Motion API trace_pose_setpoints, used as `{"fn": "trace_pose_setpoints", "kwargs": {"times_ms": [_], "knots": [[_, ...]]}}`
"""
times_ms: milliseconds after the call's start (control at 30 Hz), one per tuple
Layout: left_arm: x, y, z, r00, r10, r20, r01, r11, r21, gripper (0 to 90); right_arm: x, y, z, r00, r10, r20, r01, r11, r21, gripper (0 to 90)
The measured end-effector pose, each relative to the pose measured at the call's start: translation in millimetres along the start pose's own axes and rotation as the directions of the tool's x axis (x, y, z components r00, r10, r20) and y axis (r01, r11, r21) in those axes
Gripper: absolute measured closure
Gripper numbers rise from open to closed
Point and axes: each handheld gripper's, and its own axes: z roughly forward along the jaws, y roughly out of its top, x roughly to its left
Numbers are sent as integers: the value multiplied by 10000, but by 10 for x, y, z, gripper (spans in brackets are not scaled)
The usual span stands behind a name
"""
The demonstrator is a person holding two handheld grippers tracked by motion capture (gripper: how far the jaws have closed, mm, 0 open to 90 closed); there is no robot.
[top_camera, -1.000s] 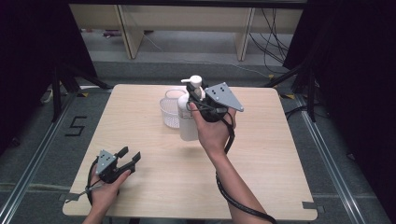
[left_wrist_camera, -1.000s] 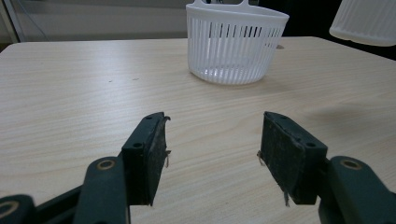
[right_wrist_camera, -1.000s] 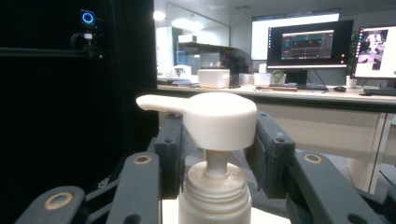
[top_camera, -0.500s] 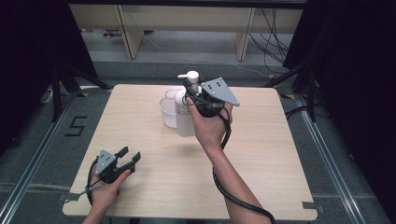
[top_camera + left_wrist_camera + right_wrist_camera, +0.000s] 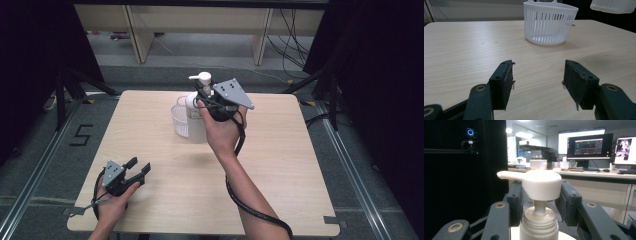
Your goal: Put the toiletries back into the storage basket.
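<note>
The desk (image 5: pixel 280 165) is pale wood with rounded corners, standing on a grey floor (image 5: pixel 130 62). Black curtains (image 5: pixel 370 60) hang at both sides. A marking like the digit 5 (image 5: pixel 81 135) sits on the floor to the left. Beyond stand light wooden furniture legs (image 5: pixel 134 31) with cables (image 5: pixel 287 30) trailing. In the right gripper view, lit monitors (image 5: pixel 589 145) stand on a long counter (image 5: pixel 599 173), probably an office.
</note>
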Motion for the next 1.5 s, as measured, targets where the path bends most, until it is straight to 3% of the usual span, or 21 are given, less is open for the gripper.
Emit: {"fn": "trace_pose_setpoints", "kwargs": {"times_ms": [300, 400, 633, 867, 967, 1133, 1233, 1300, 1500], "knots": [[2, 1, -1, 10000, 4, 29, -4, 10000, 20, 402, 12, 23, 58, 10000, -48, 11, 48, 10000, -14, 601], [2, 1, -1, 10000, 1, 32, -1, 10000, 18, 402, 23, 24, 71, 9999, 140, 19, -140, 9999, 47, 601], [-2, 4, -8, 10000, 17, -27, -17, 9999, 102, 402, 11, 49, 117, 10000, -50, 15, 50, 10000, -64, 601], [-1, 3, -6, 10000, 23, -24, -23, 9999, 101, 402, 15, 79, 151, 9999, 92, 100, -92, 10000, -20, 601], [-1, 4, -7, 10000, 24, -28, -23, 9999, 109, 402, -6, 90, 176, 9999, -105, 137, 105, 9999, -56, 602], [-4, 4, -6, 10000, 28, -36, -28, 9999, 112, 402, 5, 93, 215, 9999, 102, 88, -102, 9999, -13, 601], [-2, 4, -6, 10000, 27, -40, -27, 9999, 119, 402, -5, 105, 239, 9998, -143, 136, 143, 9999, -23, 601], [-1, 5, -5, 10000, 27, -34, -26, 9999, 116, 402, 9, 113, 255, 10000, 25, 78, -25, 10000, -39, 601], [0, 5, -5, 10000, 22, -24, -22, 9999, 116, 402, 19, 133, 311, 9999, -44, 109, 43, 10000, 56, 601]]}}
